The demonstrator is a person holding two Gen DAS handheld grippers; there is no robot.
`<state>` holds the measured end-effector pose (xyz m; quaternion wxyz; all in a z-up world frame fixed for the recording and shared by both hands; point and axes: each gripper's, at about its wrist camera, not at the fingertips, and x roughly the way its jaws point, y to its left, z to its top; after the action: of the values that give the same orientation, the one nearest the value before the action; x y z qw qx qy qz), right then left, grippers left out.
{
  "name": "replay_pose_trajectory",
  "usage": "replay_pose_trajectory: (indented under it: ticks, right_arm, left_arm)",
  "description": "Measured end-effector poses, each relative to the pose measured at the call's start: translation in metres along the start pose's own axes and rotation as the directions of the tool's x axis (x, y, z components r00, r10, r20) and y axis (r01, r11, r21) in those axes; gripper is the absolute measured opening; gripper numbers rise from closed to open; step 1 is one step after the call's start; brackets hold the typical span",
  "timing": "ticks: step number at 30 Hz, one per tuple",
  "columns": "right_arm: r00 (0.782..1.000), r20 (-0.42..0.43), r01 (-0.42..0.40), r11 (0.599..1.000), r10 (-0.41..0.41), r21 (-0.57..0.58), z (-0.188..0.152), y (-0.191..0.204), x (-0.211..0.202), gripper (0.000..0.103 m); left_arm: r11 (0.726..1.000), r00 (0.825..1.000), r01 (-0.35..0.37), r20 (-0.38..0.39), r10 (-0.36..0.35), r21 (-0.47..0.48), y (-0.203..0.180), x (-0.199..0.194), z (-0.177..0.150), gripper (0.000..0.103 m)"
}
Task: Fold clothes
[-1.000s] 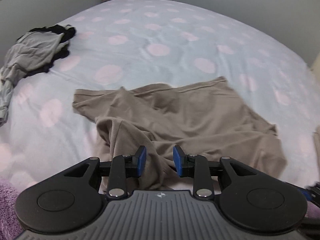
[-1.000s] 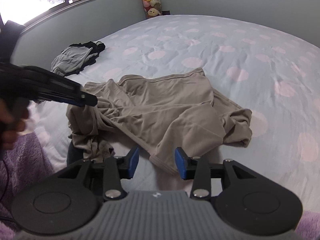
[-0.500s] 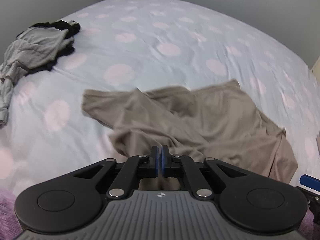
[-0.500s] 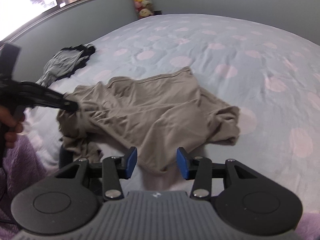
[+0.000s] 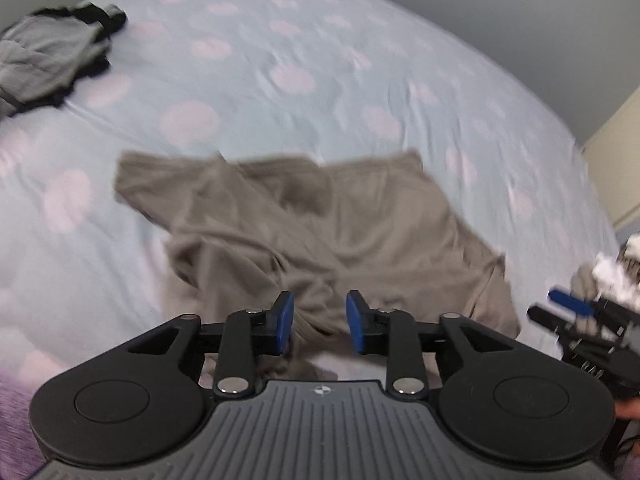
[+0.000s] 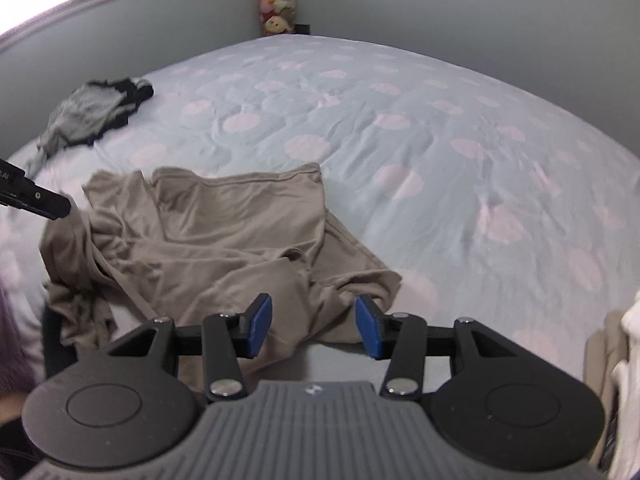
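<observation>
A tan garment lies rumpled in the lower middle of both views, on a pale blue bedspread with pink dots. Its far hem runs fairly straight across the middle of the frame, but the near part is bunched into ridges, and at lower left of the right wrist view a wad hangs over the bed edge. It is not folded; it looks more like a piece being spread out or arranged before a fold.

The left gripper has its blue pads apart, with a fold of tan cloth showing between them but nothing clamped. The right gripper is also spread wide, hovering over the near right corner of the cloth. In my judgement the step in hand is getting a hold on the near edge. Next, each gripper would need to close on a single layer at a corner and draw the cloth flat, since the heap in the middle would spoil any crease.

At upper left sits a grey and black heap of other clothes, well apart and no hindrance. White and beige cloth shows at the lower right edge. Plush toys stand in the far corner. Purple fleece lies at lower left in the left wrist view.
</observation>
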<state>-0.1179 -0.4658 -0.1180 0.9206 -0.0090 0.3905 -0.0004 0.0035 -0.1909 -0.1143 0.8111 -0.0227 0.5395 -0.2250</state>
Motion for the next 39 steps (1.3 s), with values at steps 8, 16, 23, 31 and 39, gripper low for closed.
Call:
replay_pose_trajectory:
  ticks: [8, 16, 23, 31, 39]
  right_arm:
    - [0.993, -0.047, -0.109, 0.994, 0.109, -0.003, -0.004, 0.013, 0.022, 0.051]
    - [0.993, 0.015, -0.116, 0.982, 0.115, 0.146, -0.012, -0.009, 0.016, 0.009]
    - [0.979, 0.179, 0.04, 0.948, -0.101, 0.316, -0.01, -0.041, -0.031, 0.008]
    - [0.981, 0.12, 0.093, 0.918, -0.15, 0.386, -0.022, -0.065, -0.03, 0.008]
    - [0.985, 0.096, 0.093, 0.906, -0.145, 0.412, -0.03, -0.068, -0.021, 0.009]
  left_arm:
    - [0.995, 0.994, -0.093, -0.06, 0.091, -0.038, 0.014, 0.034, -0.003, 0.024]
    - [0.995, 0.995, -0.092, -0.038, 0.091, -0.038, 0.03, 0.02, 0.003, 0.001]
    - [0.997, 0.997, -0.077, 0.018, 0.077, 0.003, 0.022, -0.004, 0.018, 0.001]
    - [0.994, 0.993, 0.104, -0.058, -0.106, -0.032, -0.004, 0.0, 0.007, 0.012]
    - [0.982, 0.967, 0.178, -0.197, -0.164, 0.06, -0.054, 0.022, -0.034, 0.048]
